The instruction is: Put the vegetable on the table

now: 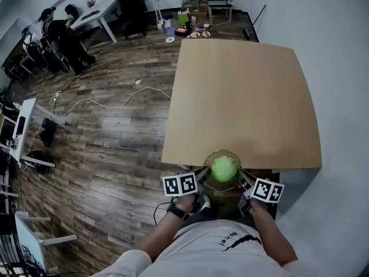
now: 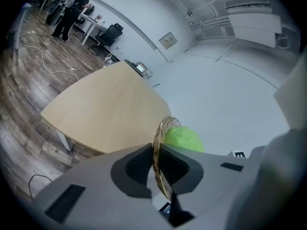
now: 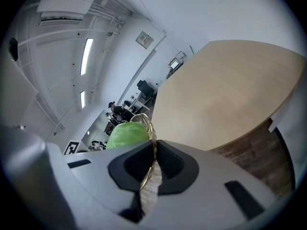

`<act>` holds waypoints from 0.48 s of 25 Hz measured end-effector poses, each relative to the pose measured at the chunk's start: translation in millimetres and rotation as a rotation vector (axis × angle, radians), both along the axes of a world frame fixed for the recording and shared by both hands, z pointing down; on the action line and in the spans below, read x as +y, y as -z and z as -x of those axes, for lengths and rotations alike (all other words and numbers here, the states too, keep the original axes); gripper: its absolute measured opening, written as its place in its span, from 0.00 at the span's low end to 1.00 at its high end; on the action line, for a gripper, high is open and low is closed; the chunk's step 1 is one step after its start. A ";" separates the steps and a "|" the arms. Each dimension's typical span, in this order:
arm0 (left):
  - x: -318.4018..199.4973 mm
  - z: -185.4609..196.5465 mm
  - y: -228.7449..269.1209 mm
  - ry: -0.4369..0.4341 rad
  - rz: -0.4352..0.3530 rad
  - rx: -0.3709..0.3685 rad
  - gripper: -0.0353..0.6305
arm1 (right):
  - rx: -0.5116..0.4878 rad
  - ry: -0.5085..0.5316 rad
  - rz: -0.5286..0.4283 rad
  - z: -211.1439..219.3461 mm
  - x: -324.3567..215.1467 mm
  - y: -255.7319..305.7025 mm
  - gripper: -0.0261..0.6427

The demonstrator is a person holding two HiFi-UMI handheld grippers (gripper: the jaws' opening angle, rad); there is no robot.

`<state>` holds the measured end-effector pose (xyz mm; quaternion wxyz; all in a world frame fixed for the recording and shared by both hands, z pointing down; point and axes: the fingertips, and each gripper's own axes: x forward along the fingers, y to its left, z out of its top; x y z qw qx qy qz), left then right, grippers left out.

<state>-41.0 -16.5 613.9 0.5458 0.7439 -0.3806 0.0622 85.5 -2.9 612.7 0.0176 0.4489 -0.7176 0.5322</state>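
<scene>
Two grippers are both pinching the same gold wire basket, one on each side. I'm clenching the left gripper on the rim at the basket's 9 o'clock. In the left gripper view the dark pads of the left gripper are squeezing the thin wire rim edge-on. I'm clenching the right gripper on the rim at 3 o'clock, and in the right gripper view the right gripper is biting the wire the same way.

A round green leafy vegetable is sitting inside the basket, between the two grippers. It is showing just past the rim in both gripper views.

In the head view, basket and vegetable are hanging over the near edge of the light wooden table, at its 6 o'clock. I can't tell whether the basket is touching the tabletop. In the gripper views the tabletop is stretching out beyond the basket.

A white cable is trailing across the plank floor at 9 o'clock, well apart from the table.
</scene>
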 end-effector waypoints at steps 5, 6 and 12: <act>-42.7 15.8 -16.9 0.039 0.023 0.003 0.11 | 0.021 0.049 0.013 16.3 -50.6 -11.7 0.08; -52.0 18.4 -21.3 0.048 0.025 0.005 0.11 | 0.024 0.059 0.017 19.0 -60.8 -15.4 0.08; -108.3 35.0 -49.6 0.119 0.033 0.013 0.11 | 0.075 0.126 0.026 28.3 -128.7 -50.8 0.08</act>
